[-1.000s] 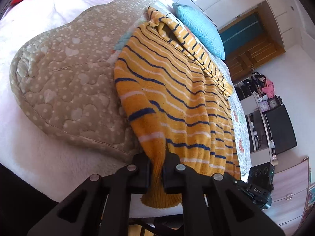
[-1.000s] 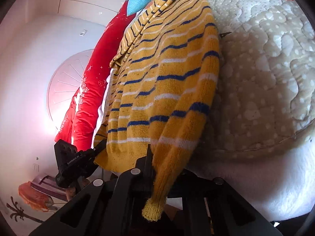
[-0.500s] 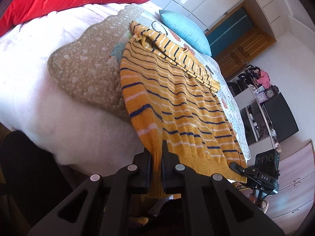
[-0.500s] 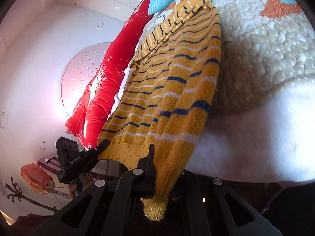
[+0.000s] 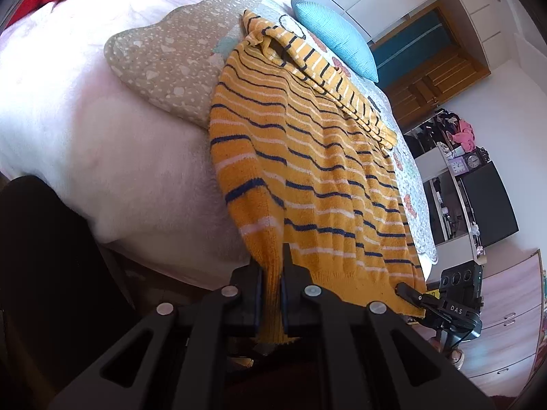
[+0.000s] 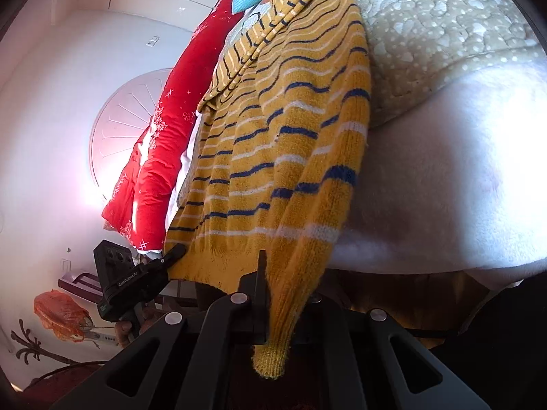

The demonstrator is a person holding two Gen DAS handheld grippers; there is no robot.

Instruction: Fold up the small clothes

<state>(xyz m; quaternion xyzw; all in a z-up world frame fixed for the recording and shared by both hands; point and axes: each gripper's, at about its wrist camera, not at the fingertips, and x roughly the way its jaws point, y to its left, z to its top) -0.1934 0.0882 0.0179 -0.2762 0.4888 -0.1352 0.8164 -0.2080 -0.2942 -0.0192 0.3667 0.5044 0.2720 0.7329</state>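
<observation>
A yellow knit sweater (image 5: 324, 177) with navy and white stripes lies stretched down the bed, its hem hanging past the bed's edge. My left gripper (image 5: 271, 280) is shut on the sweater's lower left corner, where a sleeve hangs between the fingers. In the same view my right gripper (image 5: 407, 292) pinches the hem's other corner. From the right wrist, the sweater (image 6: 290, 157) runs up the bed. There my right gripper (image 6: 283, 290) is shut on a sleeve and hem, with the cuff dangling below. The left gripper (image 6: 174, 253) holds the far hem corner.
A beige dotted quilt (image 5: 171, 58) lies on a white fleece blanket (image 5: 119, 157) beside the sweater. A blue pillow (image 5: 335, 34) and a red pillow (image 6: 177, 109) sit at the bed's head. A desk with a dark screen (image 5: 489, 205) stands beyond the bed.
Both grippers have drawn back from the bed with the sweater's hem. The sweater has slid toward the edge, and more white blanket and bed edge show.
</observation>
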